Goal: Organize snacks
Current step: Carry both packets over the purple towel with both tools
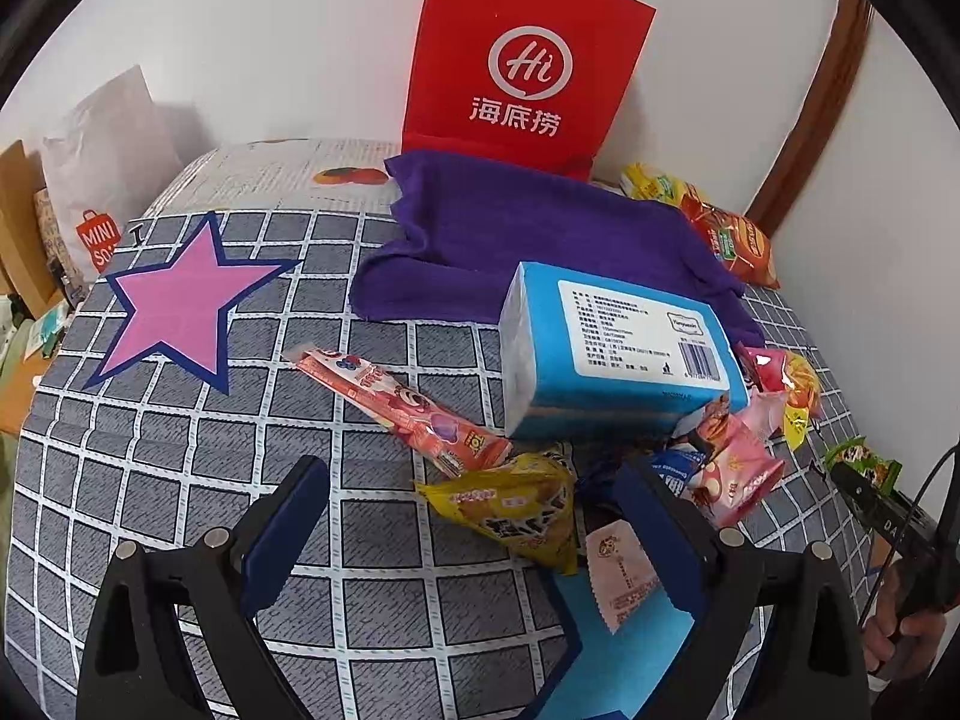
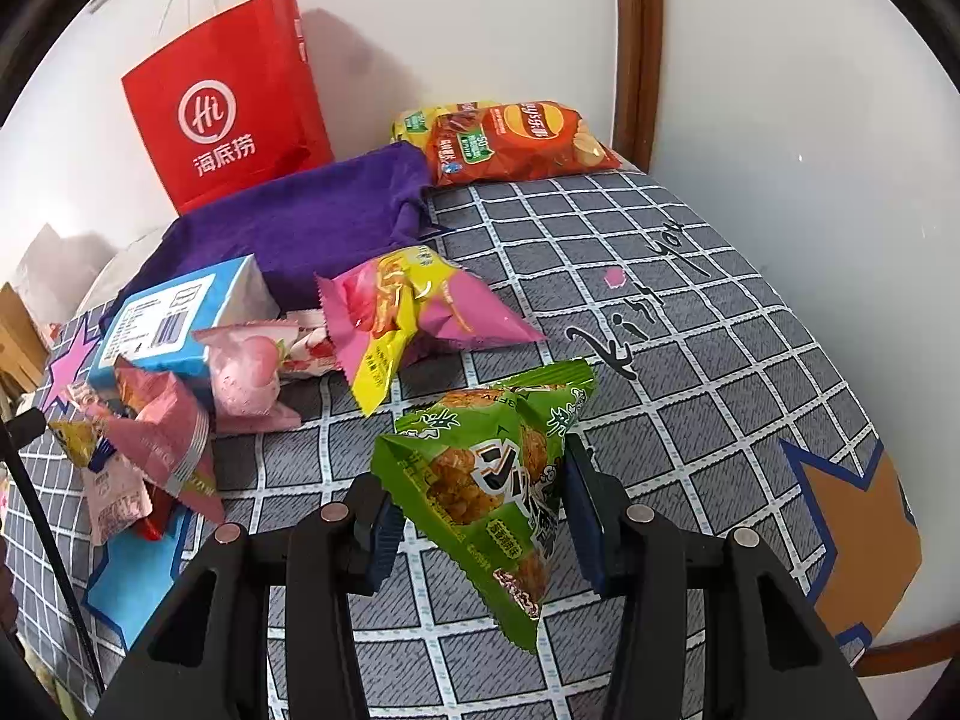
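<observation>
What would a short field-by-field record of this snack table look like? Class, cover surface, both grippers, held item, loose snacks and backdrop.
surface: grey checked tablecloth with star prints
right hand-held gripper: shut on the green snack packet
left hand-held gripper: open, empty, above the yellow snack packet
loose snacks: long red packet; pink and yellow packet; orange chip bag
other items: blue tissue pack, purple cloth
backdrop: red paper bag against the wall
</observation>
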A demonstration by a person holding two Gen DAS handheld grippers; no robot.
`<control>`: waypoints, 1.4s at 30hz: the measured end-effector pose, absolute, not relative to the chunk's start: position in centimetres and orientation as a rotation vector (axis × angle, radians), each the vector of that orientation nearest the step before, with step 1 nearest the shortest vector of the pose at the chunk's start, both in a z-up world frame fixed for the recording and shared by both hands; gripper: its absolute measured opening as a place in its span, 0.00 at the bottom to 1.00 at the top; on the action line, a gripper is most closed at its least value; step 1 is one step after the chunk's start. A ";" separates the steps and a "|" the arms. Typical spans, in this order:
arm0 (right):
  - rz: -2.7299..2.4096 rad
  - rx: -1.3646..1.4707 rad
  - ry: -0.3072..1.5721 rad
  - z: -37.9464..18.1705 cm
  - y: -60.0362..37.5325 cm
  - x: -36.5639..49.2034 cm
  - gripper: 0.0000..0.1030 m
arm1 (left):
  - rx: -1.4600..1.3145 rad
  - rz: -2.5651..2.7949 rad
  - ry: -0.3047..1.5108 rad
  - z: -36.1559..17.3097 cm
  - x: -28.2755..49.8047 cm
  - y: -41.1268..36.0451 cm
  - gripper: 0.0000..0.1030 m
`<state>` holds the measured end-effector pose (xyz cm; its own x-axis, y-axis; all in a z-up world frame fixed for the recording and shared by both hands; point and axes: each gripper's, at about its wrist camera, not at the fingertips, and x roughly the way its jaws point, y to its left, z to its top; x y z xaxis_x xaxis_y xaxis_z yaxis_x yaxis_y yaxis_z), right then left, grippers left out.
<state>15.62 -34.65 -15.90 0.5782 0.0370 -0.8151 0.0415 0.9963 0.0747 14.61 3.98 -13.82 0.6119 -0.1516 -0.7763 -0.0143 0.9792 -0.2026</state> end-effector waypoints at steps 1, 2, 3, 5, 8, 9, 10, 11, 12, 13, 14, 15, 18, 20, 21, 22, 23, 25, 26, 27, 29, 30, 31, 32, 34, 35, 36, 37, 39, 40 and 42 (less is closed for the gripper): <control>-0.001 0.087 0.956 -15.9 -34.6 15.5 0.46 | -0.194 -0.087 0.917 -13.9 14.7 3.9 0.94; 0.003 0.085 0.956 -15.9 -34.5 15.5 0.46 | -0.189 -0.089 0.923 -14.1 14.7 3.8 0.94; 0.005 0.083 0.956 -15.9 -34.5 15.5 0.46 | -0.172 -0.086 0.932 -14.4 14.9 3.4 0.94; 0.004 0.080 0.955 -16.0 -34.4 15.4 0.46 | -0.152 -0.077 0.945 -14.9 15.0 3.0 0.94; 0.009 0.082 0.955 -16.0 -34.3 15.3 0.46 | -0.144 -0.072 0.980 -16.1 15.5 2.7 0.93; 0.010 0.080 0.955 -16.0 -34.2 15.3 0.46 | -0.147 -0.068 0.987 -16.4 15.7 2.8 0.93; 0.010 0.077 0.954 -16.0 -34.1 15.3 0.46 | -0.150 -0.067 0.994 -16.7 15.9 2.8 0.93; 0.011 0.074 0.951 -15.9 -34.1 15.3 0.46 | -0.153 -0.067 1.001 -17.0 16.1 2.9 0.93; 0.011 0.073 0.949 -15.8 -34.0 15.2 0.46 | -0.153 -0.066 1.008 -17.3 16.4 2.9 0.93; 0.011 0.073 0.947 -15.7 -34.0 15.3 0.46 | -0.151 -0.064 1.013 -17.5 16.6 2.8 0.93; 0.010 0.073 0.943 -15.5 -34.0 15.3 0.46 | -0.151 -0.065 1.015 -17.7 16.7 2.8 0.92; 0.010 0.074 0.940 -15.4 -34.0 15.4 0.46 | -0.149 -0.067 1.020 -17.9 16.9 2.8 0.90; 0.011 0.076 0.936 -15.1 -33.9 15.6 0.46 | -0.144 -0.072 1.032 -18.5 17.2 2.5 0.85; 0.011 0.075 0.933 -14.9 -33.8 15.6 0.46 | -0.150 -0.084 1.041 -18.8 17.4 2.4 0.79; 0.011 0.073 0.932 -14.8 -33.7 15.6 0.46 | -0.162 -0.092 1.043 -18.9 17.5 2.5 0.75; 0.012 0.071 0.931 -14.8 -33.6 15.6 0.46 | -0.169 -0.099 1.043 -19.0 17.5 2.5 0.72; 0.012 0.067 0.931 -14.6 -33.6 15.6 0.46 | -0.174 -0.111 1.043 -19.0 17.5 2.4 0.68; 0.010 0.065 0.930 -14.5 -33.5 15.5 0.46 | -0.168 -0.116 1.039 -18.8 17.4 2.4 0.64; 0.010 0.065 0.929 -14.3 -33.4 15.5 0.46 | -0.165 -0.122 1.036 -18.8 17.2 2.4 0.62; 0.011 0.065 0.925 -14.2 -33.4 15.4 0.46 | -0.159 -0.126 1.031 -18.6 17.1 2.3 0.61; 0.013 0.065 0.919 -13.8 -33.2 15.3 0.46 | -0.160 -0.123 1.024 -18.2 16.7 2.5 0.60; 0.014 0.064 0.915 -13.5 -33.1 15.2 0.46 | -0.163 -0.124 1.020 -18.0 16.5 2.7 0.60; 0.017 0.063 0.911 -13.3 -33.0 15.1 0.46 | -0.169 -0.126 1.016 -17.7 16.3 2.9 0.60; 0.019 0.062 0.905 -13.0 -32.8 15.0 0.46 | -0.176 -0.128 1.011 -17.5 16.0 3.1 0.60; 0.023 0.060 0.895 -12.5 -32.6 14.8 0.46 | -0.181 -0.120 0.992 -16.5 15.4 3.7 0.59; 0.027 0.060 0.888 -12.0 -32.4 14.7 0.46 | -0.179 -0.116 0.985 -16.2 15.3 3.8 0.59; 0.030 0.061 0.882 -11.7 -32.3 14.6 0.46 | -0.177 -0.111 0.976 -15.6 15.1 4.0 0.59; 0.035 0.060 0.873 -11.1 -32.1 14.4 0.46 | -0.176 -0.105 0.964 -15.0 14.8 4.2 0.59; 0.033 0.051 0.866 -10.5 -31.7 14.4 0.46 | -0.169 -0.097 0.942 -13.9 14.6 4.6 0.59; 0.029 0.046 0.863 -10.1 -31.5 14.5 0.46 | -0.163 -0.092 0.933 -13.3 14.5 4.8 0.59; 0.034 0.049 0.857 -9.4 -31.1 14.7 0.46 | -0.152 -0.082 0.912 -12.0 14.4 5.1 0.59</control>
<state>14.71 -31.06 -9.41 0.6543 0.0493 -0.7546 -0.0099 0.9983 0.0566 14.41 5.11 -11.97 0.6098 -0.1353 -0.7809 0.0059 0.9861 -0.1662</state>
